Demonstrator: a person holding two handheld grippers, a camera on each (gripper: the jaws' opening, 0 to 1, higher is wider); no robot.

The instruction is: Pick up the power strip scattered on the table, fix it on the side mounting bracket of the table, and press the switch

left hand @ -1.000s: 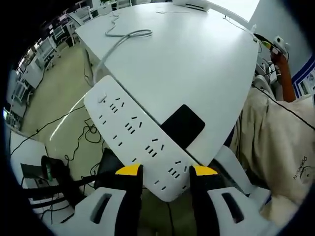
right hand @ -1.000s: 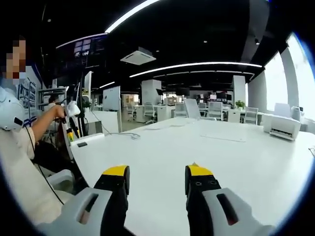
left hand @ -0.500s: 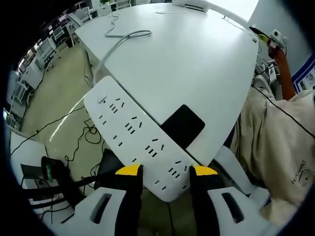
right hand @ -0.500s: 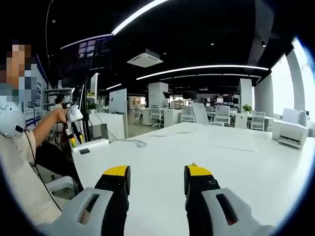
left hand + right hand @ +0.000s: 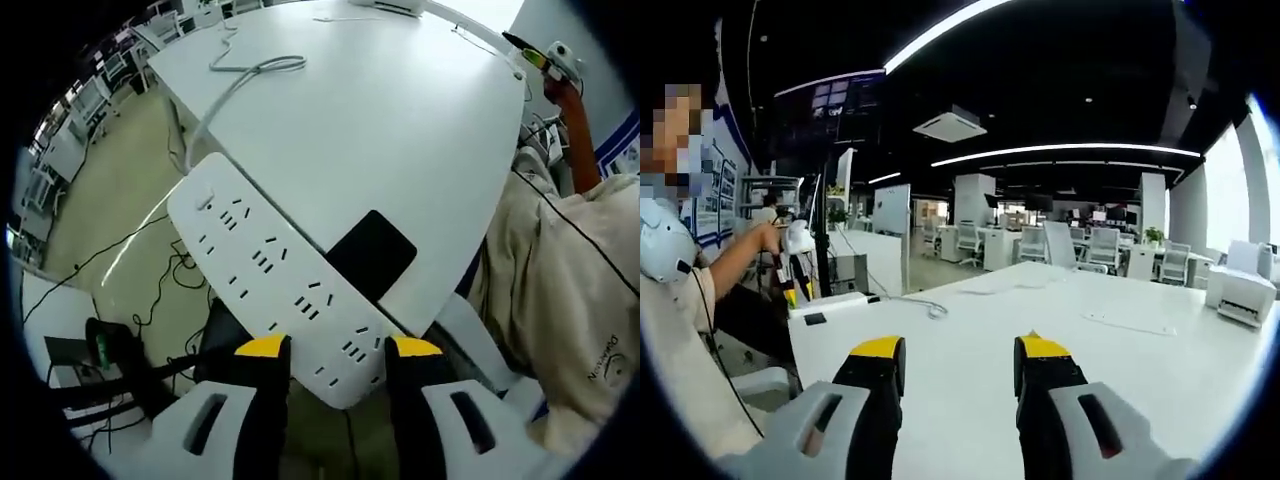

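The strip is gripped at its near end by the left claw, both yellow-tipped jaws pressed against its long sides. It is held out past the desk edge, slanting up and left, sockets facing the camera, with the floor seen below it. A black pad is seen at the desk corner just beside the strip. The strip's white cord is traced up across the desk top in a loop. A beige sleeve is seen at right.

In the right gripper view, the right claw is held apart, nothing between its jaws, hovering over the desk. At far left the strip is seen small at the desk corner, with a person's hand raised above it.
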